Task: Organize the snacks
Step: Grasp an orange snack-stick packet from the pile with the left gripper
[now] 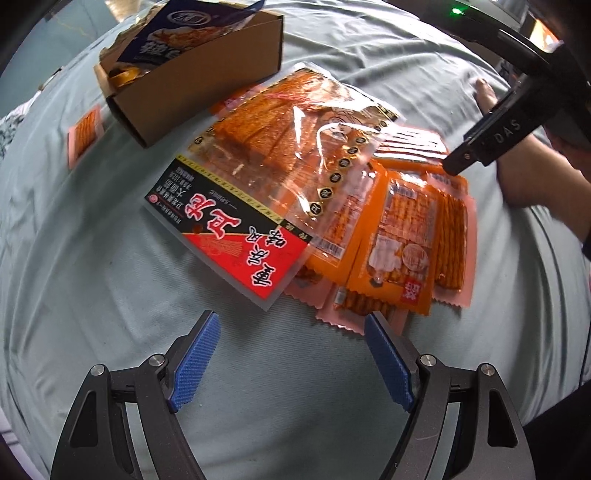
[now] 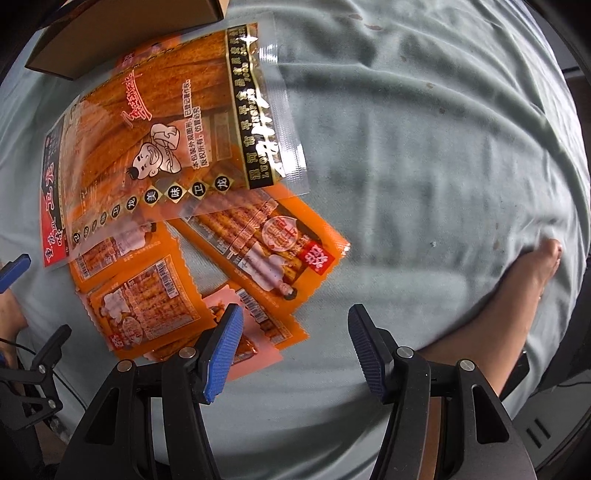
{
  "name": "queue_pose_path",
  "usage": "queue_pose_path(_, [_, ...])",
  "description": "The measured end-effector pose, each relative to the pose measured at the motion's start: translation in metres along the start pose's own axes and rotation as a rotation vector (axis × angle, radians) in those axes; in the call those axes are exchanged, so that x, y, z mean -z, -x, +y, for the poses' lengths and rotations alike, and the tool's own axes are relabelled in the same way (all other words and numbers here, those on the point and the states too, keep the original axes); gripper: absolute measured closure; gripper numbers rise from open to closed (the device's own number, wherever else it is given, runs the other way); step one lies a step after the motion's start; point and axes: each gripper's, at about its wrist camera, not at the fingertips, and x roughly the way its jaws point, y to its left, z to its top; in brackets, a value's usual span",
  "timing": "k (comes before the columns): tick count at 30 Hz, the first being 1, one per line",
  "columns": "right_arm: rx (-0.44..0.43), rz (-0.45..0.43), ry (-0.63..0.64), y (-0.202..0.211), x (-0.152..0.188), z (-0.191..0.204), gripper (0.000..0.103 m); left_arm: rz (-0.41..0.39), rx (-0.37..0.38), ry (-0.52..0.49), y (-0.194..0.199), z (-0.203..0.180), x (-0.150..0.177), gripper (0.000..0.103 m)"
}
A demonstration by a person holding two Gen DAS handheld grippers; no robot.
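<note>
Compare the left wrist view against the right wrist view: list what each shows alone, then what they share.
Only the left wrist view shows the open top of the cardboard box with a blue packet sticking out, a lone pink packet left of the box, and a green light.

Only the right wrist view shows the cartoon chef on the big bag.

Both show the big clear snack bag lying over the small orange packets, the pale green sheet, and both grippers, left gripper and right gripper, jaws open and empty.

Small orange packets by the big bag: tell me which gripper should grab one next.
Probably right. The right gripper is open, one of its fingers already over the small orange packets. The left gripper is open too, but over bare cloth.
</note>
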Motion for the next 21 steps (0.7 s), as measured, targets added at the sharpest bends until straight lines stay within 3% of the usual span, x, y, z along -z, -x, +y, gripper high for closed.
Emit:
queue_pose_path(5, [0.035, 0.039, 0.044, -0.019, 0.002, 0.013, 0.045, 0.012, 0.012, 0.01, -0.004, 0.0, -0.003, 0.022])
queue_pose_path(11, [0.026, 0.018, 0.081, -0.018, 0.001, 0.032, 0.045, 0.022, 0.023, -0.001, -0.007, -0.005, -0.005, 0.022])
queue_pose_path(21, [0.042, -0.031, -0.035, 0.011, -0.017, 0.026, 0.045, 0.042, 0.092, -0.028, -0.02, -0.051, -0.028, 0.022])
